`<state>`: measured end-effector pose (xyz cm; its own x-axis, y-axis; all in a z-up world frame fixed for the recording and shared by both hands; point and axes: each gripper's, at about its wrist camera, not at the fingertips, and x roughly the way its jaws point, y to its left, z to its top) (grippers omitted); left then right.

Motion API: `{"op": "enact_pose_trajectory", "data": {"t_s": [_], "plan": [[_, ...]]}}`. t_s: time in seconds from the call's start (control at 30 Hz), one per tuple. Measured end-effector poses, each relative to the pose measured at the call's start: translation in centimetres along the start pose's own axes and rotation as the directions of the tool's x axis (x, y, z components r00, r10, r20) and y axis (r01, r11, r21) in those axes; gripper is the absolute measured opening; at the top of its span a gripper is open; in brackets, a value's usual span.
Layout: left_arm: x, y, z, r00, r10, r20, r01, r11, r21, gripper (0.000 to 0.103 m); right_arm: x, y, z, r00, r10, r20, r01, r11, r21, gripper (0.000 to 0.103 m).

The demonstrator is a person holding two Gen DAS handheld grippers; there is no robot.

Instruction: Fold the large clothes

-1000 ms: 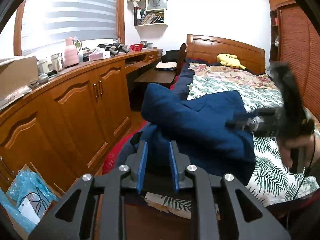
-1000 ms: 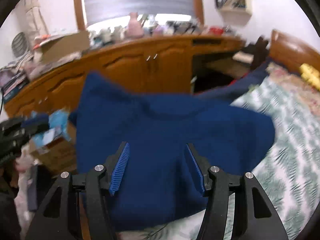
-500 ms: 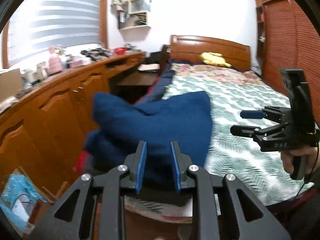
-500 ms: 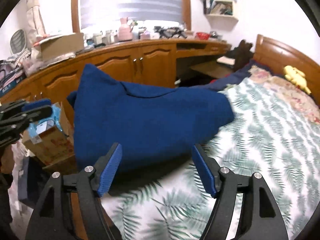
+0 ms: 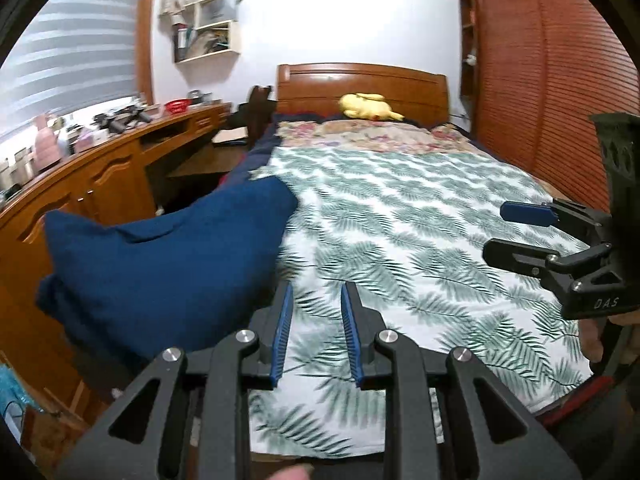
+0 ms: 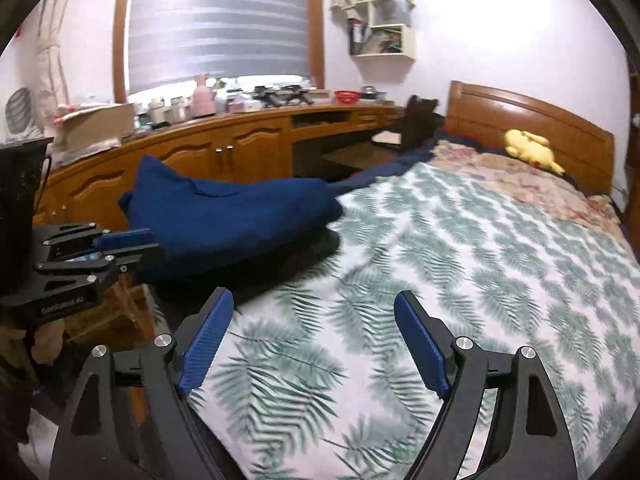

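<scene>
Now both grippers hang empty: right gripper (image 6: 312, 340) has just spread wide, left gripper (image 5: 316, 332) narrowly parted; blue garment (image 5: 160, 264) lies released, frame left, apparently folded.

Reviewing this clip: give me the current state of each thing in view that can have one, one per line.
blue garment: bunched in a heap at the bed's near left edge, held by neither gripper.
left gripper: jaws narrowly apart, nothing between them.
right gripper: jaws wide, just been opening, nothing between them.
leaf-print bedspread: spread flat over the bed.
cabinet doors: closed.
window blind: lowered most of the way.
</scene>
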<state>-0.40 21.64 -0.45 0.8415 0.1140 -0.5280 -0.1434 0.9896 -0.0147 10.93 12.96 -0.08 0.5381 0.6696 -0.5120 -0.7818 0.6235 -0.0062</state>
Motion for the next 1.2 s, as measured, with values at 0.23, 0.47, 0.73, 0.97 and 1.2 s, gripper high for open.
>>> {"op": "enact_pose_trajectory", "data": {"t_s": [0.23, 0.47, 0.73, 0.97, 1.2], "plan": [[2.0, -5.4, 0.0, 0.999, -0.046, -0.027, 0.047, 0.998, 0.029, 0.024, -2.6, -4.0, -3.4, 0.997, -0.071, -0.008, 0.072, 0.995, 0.066, 0.09], [3.7, -10.4, -1.0, 0.993, -0.105, -0.06, 0.107, 0.993, 0.042, 0.025, -5.8, -7.7, -7.4, 0.987, -0.155, -0.032, 0.158, 0.977, 0.145, 0.092], [4.1, -15.9, -2.4, 0.986, -0.143, -0.087, 0.148, 0.988, 0.052, 0.025, -11.0, -10.4, -11.5, 0.964, -0.261, -0.039, 0.263, 0.938, 0.227, 0.092], [1.5, -19.3, -1.4, 0.983, -0.177, -0.044, 0.18, 0.982, 0.065, 0.025, -16.3, -11.2, -13.3, 0.936, -0.351, -0.024, 0.344, 0.902, 0.261, 0.092], [-2.8, -21.1, 0.8, 0.98, -0.195, 0.048, 0.191, 0.978, 0.088, 0.026, -22.4, -11.5, -12.9, 0.895, -0.444, 0.052, 0.411, 0.862, 0.297, 0.092]]}}
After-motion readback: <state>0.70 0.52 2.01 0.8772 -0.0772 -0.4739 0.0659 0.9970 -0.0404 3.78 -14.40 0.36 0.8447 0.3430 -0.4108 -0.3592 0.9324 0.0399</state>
